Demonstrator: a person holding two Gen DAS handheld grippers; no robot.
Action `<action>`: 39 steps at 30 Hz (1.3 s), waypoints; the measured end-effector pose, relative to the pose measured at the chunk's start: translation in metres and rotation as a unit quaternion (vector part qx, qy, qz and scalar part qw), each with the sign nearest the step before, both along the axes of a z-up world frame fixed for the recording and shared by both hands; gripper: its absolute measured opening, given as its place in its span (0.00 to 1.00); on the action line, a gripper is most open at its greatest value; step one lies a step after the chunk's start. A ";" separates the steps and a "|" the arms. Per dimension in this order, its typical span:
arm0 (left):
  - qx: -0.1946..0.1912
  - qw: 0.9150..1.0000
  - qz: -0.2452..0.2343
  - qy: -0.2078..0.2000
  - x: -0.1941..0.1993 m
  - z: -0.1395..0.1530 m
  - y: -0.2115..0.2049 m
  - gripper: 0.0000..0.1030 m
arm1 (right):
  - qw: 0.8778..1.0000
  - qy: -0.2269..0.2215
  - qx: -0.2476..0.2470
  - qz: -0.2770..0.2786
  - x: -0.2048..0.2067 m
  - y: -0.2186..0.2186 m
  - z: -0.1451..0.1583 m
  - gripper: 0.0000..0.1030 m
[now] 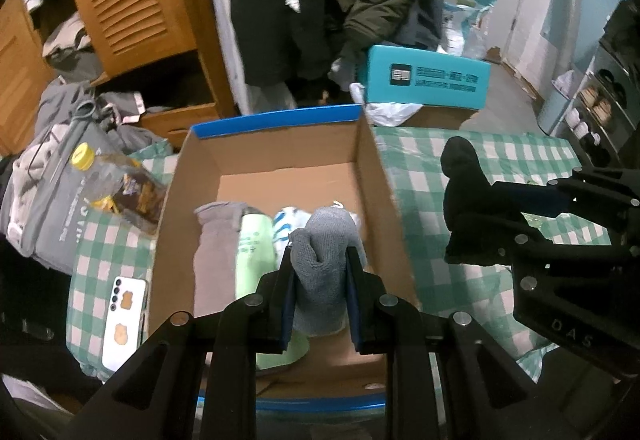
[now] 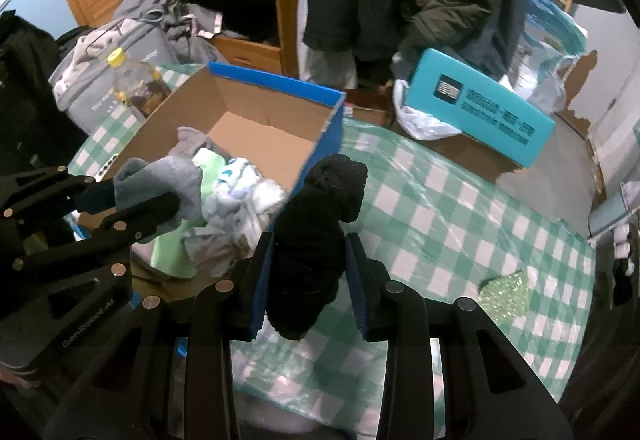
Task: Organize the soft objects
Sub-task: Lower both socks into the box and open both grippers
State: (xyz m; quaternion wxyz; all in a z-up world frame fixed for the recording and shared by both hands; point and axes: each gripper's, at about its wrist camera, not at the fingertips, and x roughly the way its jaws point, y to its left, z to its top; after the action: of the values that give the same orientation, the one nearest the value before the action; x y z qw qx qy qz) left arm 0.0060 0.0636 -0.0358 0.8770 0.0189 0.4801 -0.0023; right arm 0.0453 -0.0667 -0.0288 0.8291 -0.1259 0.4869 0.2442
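Three folded cloths point(image 1: 244, 240) (tightly packed) crowd the box point(image 1: 372, 176).

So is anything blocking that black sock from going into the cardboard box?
Only the box's right side wall. The black sock, clamped in the right gripper, hangs outside it over the checked cloth. The cardboard box is open-topped, and its far half looks bare.
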 end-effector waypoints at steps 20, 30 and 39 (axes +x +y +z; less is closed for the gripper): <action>-0.003 0.998 0.046 0.031 0.002 -0.022 0.048 0.22 | 0.998 0.033 0.005 0.052 0.003 0.061 -0.017 0.32; -0.001 0.997 0.065 0.050 0.004 -0.031 0.058 0.38 | 0.997 0.048 0.007 0.054 0.006 0.067 -0.026 0.42; 0.001 0.996 0.073 0.044 0.005 -0.028 0.060 0.61 | 0.998 0.047 0.008 0.035 0.009 0.056 -0.026 0.53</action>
State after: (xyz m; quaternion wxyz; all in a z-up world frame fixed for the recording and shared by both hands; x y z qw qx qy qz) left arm 0.0107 0.1232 -0.0637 0.8529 -0.0151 0.5182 0.0616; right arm 0.0541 -0.0111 -0.0548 0.7970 -0.1248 0.5190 0.2824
